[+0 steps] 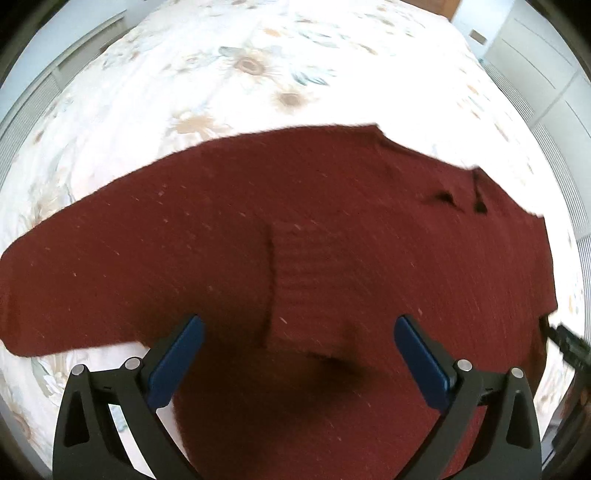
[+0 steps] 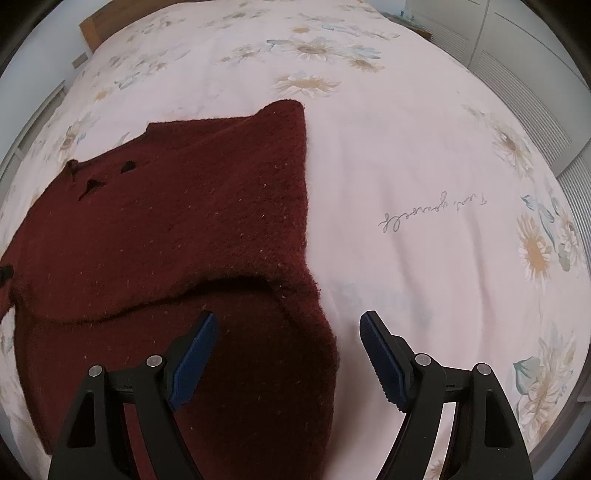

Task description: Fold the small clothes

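Observation:
A dark red knitted sweater (image 1: pixel 295 240) lies flat on the bed, one sleeve stretching out to the left; it also shows in the right wrist view (image 2: pixel 166 221), with a folded layer near its lower part. My left gripper (image 1: pixel 297 328) is open and empty, hovering just above the sweater's near part. My right gripper (image 2: pixel 288 325) is open and empty over the sweater's right edge, one finger above the cloth, the other above the sheet. The tip of the right gripper (image 1: pixel 569 343) shows at the right edge of the left wrist view.
The bed is covered with a pale floral sheet (image 2: pixel 424 166) with a written line (image 2: pixel 432 214) on it. White cabinets and slatted doors (image 1: pixel 535 55) stand around the bed. A wooden headboard (image 2: pixel 96 26) is at the far end.

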Demonstrator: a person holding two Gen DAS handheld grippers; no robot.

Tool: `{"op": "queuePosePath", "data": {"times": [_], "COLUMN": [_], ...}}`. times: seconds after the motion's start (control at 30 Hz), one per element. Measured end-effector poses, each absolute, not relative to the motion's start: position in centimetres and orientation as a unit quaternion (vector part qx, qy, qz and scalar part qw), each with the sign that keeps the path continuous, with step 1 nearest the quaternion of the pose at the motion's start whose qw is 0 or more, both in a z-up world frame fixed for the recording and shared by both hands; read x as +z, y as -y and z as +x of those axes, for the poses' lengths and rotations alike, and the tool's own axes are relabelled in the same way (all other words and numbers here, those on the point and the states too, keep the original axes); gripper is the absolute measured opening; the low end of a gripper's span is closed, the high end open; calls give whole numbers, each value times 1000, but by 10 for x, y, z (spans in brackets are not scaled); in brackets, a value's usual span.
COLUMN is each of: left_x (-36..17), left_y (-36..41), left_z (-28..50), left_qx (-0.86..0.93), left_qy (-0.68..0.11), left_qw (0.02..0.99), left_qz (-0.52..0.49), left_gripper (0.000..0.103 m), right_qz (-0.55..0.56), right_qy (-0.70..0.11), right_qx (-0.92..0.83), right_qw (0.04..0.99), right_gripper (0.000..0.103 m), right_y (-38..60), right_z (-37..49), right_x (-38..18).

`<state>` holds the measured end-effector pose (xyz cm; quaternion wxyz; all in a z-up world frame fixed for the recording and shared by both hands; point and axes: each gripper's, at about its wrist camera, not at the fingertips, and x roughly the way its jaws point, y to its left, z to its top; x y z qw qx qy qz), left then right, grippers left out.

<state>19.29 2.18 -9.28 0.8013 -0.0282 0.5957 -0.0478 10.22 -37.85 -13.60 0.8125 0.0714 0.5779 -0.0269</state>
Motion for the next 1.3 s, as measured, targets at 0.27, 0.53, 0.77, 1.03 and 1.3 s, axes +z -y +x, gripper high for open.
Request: {"op": "queuePosePath", "data": {"times": [0.27, 0.53, 0.77, 1.03, 1.3], "left_x": [-146, -141, -89, -89, -96], "left_y": [-18, 15, 12, -6, -21], "left_z": [222, 220, 223, 222, 219], "left_qx": [-38, -92, -109, -99, -90], "left_qy": [-651, -626, -550, -534, -545], "left_qw": [758, 774, 828, 840, 833], "left_qz": [-35, -6, -4, 7, 29], "left_gripper": [95, 13, 10, 10, 11], "right_qz": [65, 80, 91, 104, 135], "right_qy": [-585, -585, -557, -573, -562], "right_qx": [-30, -52, -49, -15, -7], "right_qw": [808, 805, 824, 813, 816], "right_gripper": [80, 80, 80, 79, 18], "right_y": [379, 392, 398, 382, 386], "right_z": [102, 106, 130, 189, 184], "right_x": [-138, -141, -120, -147, -148]}}
